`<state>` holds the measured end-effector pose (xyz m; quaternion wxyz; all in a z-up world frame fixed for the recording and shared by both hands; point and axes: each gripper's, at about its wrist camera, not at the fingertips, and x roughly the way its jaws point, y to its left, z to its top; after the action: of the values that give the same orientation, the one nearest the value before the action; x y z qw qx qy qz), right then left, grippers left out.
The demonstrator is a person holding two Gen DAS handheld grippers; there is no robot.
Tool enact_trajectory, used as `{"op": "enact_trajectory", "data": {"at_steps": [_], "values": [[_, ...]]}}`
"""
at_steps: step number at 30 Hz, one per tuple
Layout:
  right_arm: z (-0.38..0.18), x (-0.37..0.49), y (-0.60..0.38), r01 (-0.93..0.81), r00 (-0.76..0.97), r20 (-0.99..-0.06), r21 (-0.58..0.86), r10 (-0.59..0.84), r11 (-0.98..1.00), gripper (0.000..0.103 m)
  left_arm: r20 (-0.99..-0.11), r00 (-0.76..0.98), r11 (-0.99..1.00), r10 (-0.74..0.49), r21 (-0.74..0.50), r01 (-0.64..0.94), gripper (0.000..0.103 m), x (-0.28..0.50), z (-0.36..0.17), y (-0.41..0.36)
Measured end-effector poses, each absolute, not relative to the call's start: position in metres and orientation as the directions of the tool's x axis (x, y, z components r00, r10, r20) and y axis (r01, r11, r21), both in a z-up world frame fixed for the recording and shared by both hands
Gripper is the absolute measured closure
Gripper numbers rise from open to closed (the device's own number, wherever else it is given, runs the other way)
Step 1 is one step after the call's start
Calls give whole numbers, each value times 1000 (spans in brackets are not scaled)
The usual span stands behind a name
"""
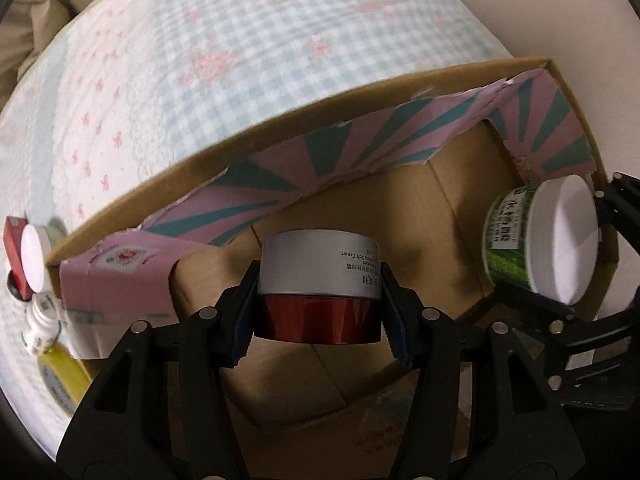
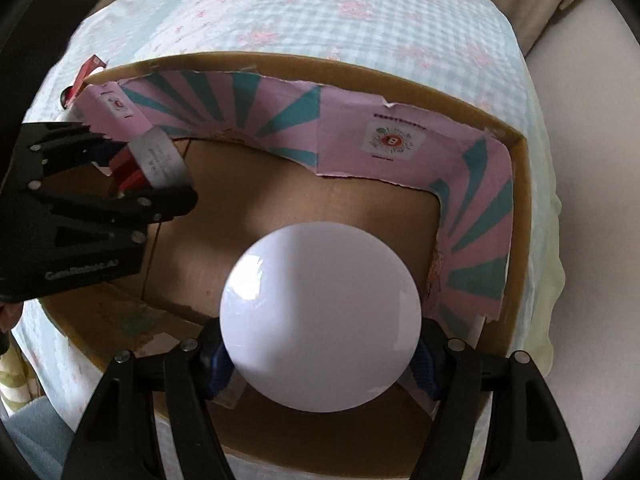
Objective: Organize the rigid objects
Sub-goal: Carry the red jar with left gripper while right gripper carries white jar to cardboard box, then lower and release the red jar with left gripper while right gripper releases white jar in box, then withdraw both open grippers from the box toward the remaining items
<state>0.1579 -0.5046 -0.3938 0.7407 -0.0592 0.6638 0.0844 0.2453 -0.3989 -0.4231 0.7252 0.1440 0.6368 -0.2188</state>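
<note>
My left gripper is shut on a silver cream jar with a red lid, held over the inside of an open cardboard box lined with pink and teal paper. My right gripper is shut on a green jar with a white lid, its lid facing the camera, also over the box. In the left wrist view the green jar hangs at the right, held by the right gripper. In the right wrist view the left gripper holds the silver jar at the left.
The box sits on a blue checked quilt with pink flowers. Outside the box's left wall lie a red box, a white-lidded jar, a small white bottle and a yellow tape roll.
</note>
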Motion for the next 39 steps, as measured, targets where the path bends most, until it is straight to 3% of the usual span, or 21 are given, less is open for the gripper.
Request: {"op": "enact_trajectory", "data": {"at_steps": [2,3,4,5,6,13,29,39], "values": [[-394,157,-504,-205,107,-993,29,52,978,36,-987,104,856,-120,-50,514,51,245,-417,-403],[-393,158,-503,-203,110,-993,28,52,979,36,-987,115,854,-116,-40,519,37,244,-413,-404],[-393,158,-504,-199,114,-992,30,54,979,31,-985,130,851,-116,-32,524,5,245,-405,-406],[-392,157,-505,-192,116,-991,37,60,981,23,-982,140,850,-129,-37,526,2,245,-400,-405],[-390,155,-507,-172,130,-988,61,84,983,0,-981,141,849,-134,-40,527,0,245,-396,-404],[-378,142,-533,-59,198,-968,147,156,987,0,-985,136,858,-108,-23,513,0,241,-389,-393],[-312,142,-516,-56,266,-962,51,64,997,0,-964,214,863,-155,-27,505,0,213,-330,-376],[-256,118,-489,-9,290,-957,8,10,1000,0,-933,292,884,-210,-54,464,0,185,-261,-312]]}}
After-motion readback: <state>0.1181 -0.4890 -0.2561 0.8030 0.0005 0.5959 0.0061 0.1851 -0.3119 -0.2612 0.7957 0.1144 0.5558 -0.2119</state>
